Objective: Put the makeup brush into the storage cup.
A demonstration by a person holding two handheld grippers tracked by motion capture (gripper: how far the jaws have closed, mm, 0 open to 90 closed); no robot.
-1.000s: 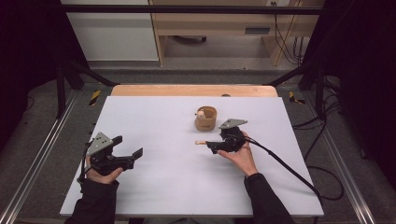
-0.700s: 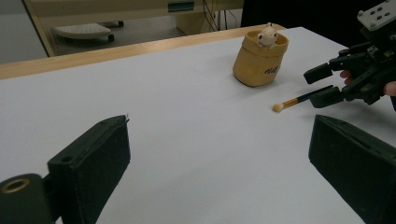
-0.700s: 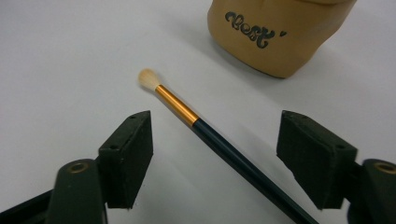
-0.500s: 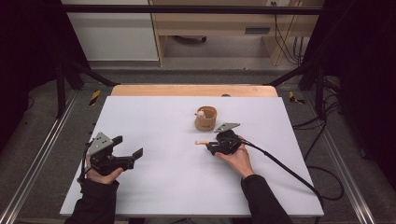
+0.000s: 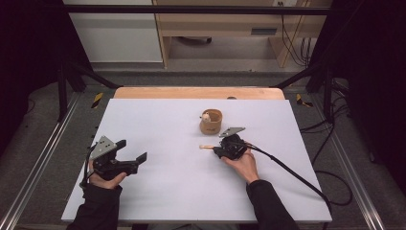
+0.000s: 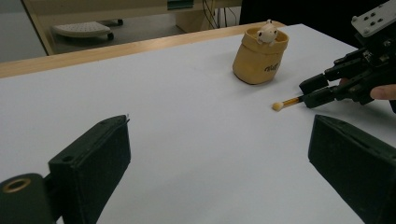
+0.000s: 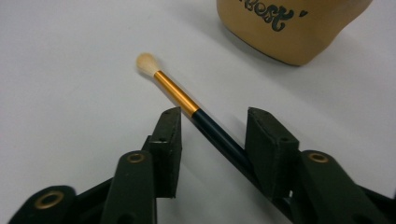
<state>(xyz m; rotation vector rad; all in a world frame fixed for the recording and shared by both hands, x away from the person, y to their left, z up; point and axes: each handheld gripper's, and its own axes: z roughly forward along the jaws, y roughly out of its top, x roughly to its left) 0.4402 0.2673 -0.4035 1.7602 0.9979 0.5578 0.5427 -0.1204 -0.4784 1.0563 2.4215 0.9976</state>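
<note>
The work in hand was picking up a small brush from the white table. The brush lay flat on the table, just in front of a tan cup that stood upright in the far middle area, with a small pale figure showing at its rim. The brush's pale tuft pointed away from the right gripper, followed by a gold collar and a dark handle.

The right gripper was lowered to the table with its jaws parted, one on each side of the dark handle. In the right gripper view the handle ran at a slant between the pads, lying against or very near the right-hand one; no grasp had been made. The step was therefore judged to be the approach to the grasp, with the closing not yet carried out.

The left gripper rested well apart at the left side of the table, its jaws spread wide and holding nothing.

The next move would likely call for closing the right jaws squarely on the handle. Because the handle sat off-centre and slanted, closing could roll or swivel the brush; a small correction of the gripper's angle beforehand appeared advisable. A lift toward the cup would probably follow.
</note>
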